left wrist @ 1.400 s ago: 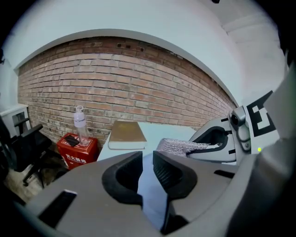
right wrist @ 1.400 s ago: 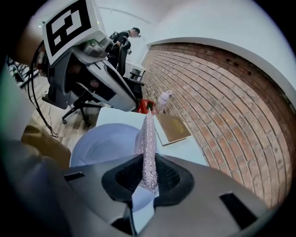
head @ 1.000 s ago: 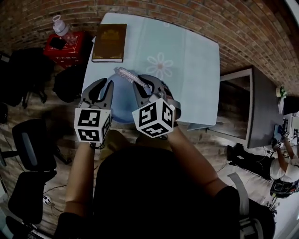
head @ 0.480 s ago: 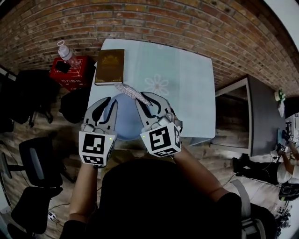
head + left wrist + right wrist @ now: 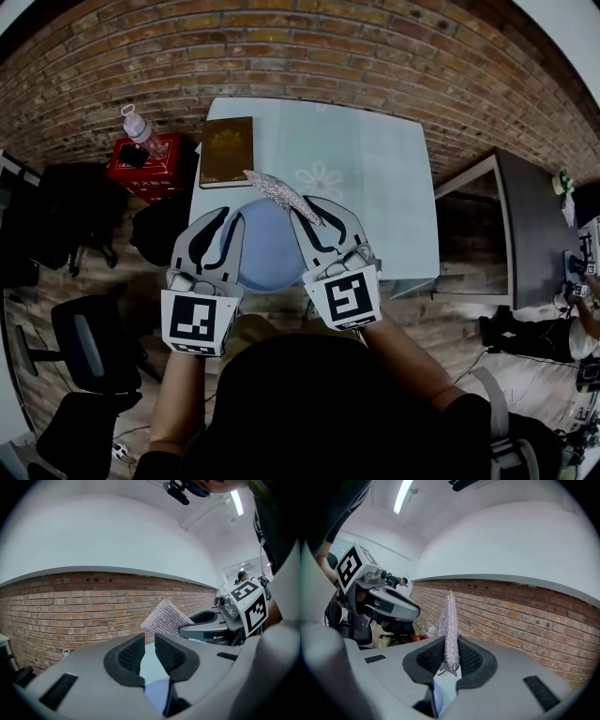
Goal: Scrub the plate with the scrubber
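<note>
A round blue plate [image 5: 269,251] hangs above the table's near edge, and my left gripper [image 5: 228,217] is shut on its left rim. The left gripper view shows a strip of that plate [image 5: 157,693] low between the jaws of the left gripper [image 5: 149,641]. A silver mesh scrubber [image 5: 277,190] sticks out past the plate's far rim, pinched by my right gripper [image 5: 314,208]. In the right gripper view the scrubber [image 5: 450,625] stands edge-on between the pads of the right gripper [image 5: 450,648], which is shut on it. The scrubber [image 5: 165,618] does not touch the plate.
The table [image 5: 375,169] has a pale blue cloth with a flower print and a brown book [image 5: 227,139] at its far left corner. A red box [image 5: 141,161] with a bottle [image 5: 138,124] stands left of it. Office chairs [image 5: 84,337] are at left, a dark desk [image 5: 525,225] at right, a brick wall behind.
Both grippers have come up toward the head camera, bringing the plate and the scrubber with them. Neither grip has changed.
</note>
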